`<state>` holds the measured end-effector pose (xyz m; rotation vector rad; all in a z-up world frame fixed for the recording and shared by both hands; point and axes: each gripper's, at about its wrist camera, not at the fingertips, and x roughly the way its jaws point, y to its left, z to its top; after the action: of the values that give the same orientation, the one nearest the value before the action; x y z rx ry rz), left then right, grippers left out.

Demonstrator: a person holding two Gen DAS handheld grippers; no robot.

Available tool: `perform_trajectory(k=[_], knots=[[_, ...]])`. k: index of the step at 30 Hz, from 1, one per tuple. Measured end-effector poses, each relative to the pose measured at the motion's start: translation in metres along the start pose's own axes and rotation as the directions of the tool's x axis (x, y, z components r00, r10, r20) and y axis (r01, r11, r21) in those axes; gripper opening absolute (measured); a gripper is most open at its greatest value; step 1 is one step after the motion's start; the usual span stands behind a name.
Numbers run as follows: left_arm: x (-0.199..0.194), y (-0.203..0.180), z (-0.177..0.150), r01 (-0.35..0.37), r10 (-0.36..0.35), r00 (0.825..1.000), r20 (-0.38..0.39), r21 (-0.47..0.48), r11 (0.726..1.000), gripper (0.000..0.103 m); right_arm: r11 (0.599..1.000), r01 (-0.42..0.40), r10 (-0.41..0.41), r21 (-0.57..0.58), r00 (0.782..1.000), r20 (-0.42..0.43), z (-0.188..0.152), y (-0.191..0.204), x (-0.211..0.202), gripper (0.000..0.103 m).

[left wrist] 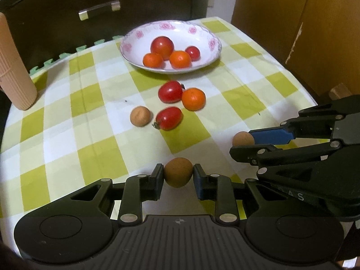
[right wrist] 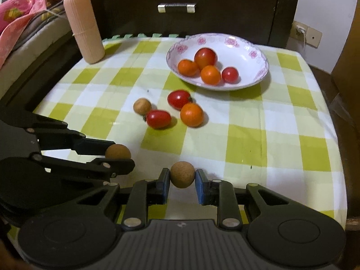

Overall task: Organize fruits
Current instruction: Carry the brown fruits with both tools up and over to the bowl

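Now, in your left wrist view, your left gripper (left wrist: pixel 178 176) has its jaws closed onto a brown round fruit (left wrist: pixel 177 172), held just above the near part of the checked worktop (left wrist: pixel 67 139). Your right gripper (left wrist: pixel 244 142) comes in from the right, apparently pinching a second brown fruit (left wrist: pixel 242 138). Ahead, the flowered bowl (left wrist: pixel 211 42) already holds four fruits, while two tomatoes, an orange (left wrist: pixel 193 99) and one more brown fruit (left wrist: pixel 140 116) lie loose between you and it. To do this well, I'd carry one hand at a time, lift clear of that loose cluster, and release low over a bare patch of the bowl so nothing rolls out.

Then your right wrist view confirms the grip there: jaws narrowed around the brown fruit, both pads touching it. It alone shows the whole pink ribbed cylinder (right wrist: pixel 84 25) standing at the far left corner, bedding beyond it, and a wall socket (right wrist: pixel 300 30)
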<state>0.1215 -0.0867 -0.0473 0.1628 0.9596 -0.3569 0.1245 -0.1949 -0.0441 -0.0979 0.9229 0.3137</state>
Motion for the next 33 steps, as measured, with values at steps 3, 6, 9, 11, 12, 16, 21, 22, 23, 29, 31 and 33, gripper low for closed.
perform_trajectory(k=[3,6,9,11,12,16,21,22,23,29,31,33], knots=[[-0.002,0.002,0.007,-0.004,0.004,1.000,0.014,-0.014,1.000,0.035,1.000,0.007,-0.007,0.014,1.000,0.018,0.005,-0.001,-0.002,0.024],[-0.003,0.003,0.013,-0.006,0.006,1.000,0.029,-0.022,1.000,0.035,0.999,0.015,-0.016,0.029,0.999,0.034,0.011,-0.004,-0.004,0.024],[-0.003,0.004,0.020,-0.007,0.008,0.999,0.043,-0.030,1.000,0.035,0.999,0.020,-0.022,0.042,0.999,0.048,0.016,-0.008,-0.005,0.024],[-0.004,0.005,0.027,-0.008,0.010,0.999,0.052,-0.035,0.999,0.035,0.998,0.023,-0.026,0.052,0.998,0.058,0.020,-0.010,-0.006,0.024],[-0.004,0.005,0.030,-0.009,0.011,0.998,0.057,-0.038,0.999,0.035,0.998,0.025,-0.028,0.056,0.998,0.063,0.022,-0.012,-0.006,0.024],[-0.006,0.008,0.045,-0.015,0.019,0.996,0.084,-0.051,0.999,0.035,0.997,0.026,-0.033,0.077,0.996,0.088,0.035,-0.018,-0.007,0.024],[-0.004,0.009,0.070,-0.027,0.032,0.993,0.117,-0.047,0.999,0.035,0.992,0.019,-0.034,0.124,0.993,0.115,0.055,-0.031,-0.005,0.024],[-0.003,0.010,0.074,-0.030,0.036,0.992,0.124,-0.046,0.998,0.035,0.992,0.018,-0.034,0.127,0.992,0.122,0.060,-0.033,-0.004,0.024],[-0.002,0.011,0.079,-0.033,0.039,0.991,0.130,-0.047,0.998,0.034,0.992,0.018,-0.035,0.129,0.991,0.128,0.065,-0.036,-0.003,0.024],[0.011,0.020,0.106,-0.040,0.049,0.987,0.155,-0.057,0.998,0.034,0.989,0.020,-0.043,0.144,0.988,0.152,0.093,-0.052,0.010,0.024],[0.016,0.023,0.115,-0.038,0.048,0.986,0.160,-0.063,0.997,0.034,0.987,0.015,-0.040,0.158,0.987,0.156,0.100,-0.058,0.015,0.024],[0.021,0.024,0.123,-0.041,0.051,0.985,0.166,-0.061,0.997,0.034,0.987,0.016,-0.042,0.161,0.987,0.157,0.108,-0.065,0.021,0.024]])
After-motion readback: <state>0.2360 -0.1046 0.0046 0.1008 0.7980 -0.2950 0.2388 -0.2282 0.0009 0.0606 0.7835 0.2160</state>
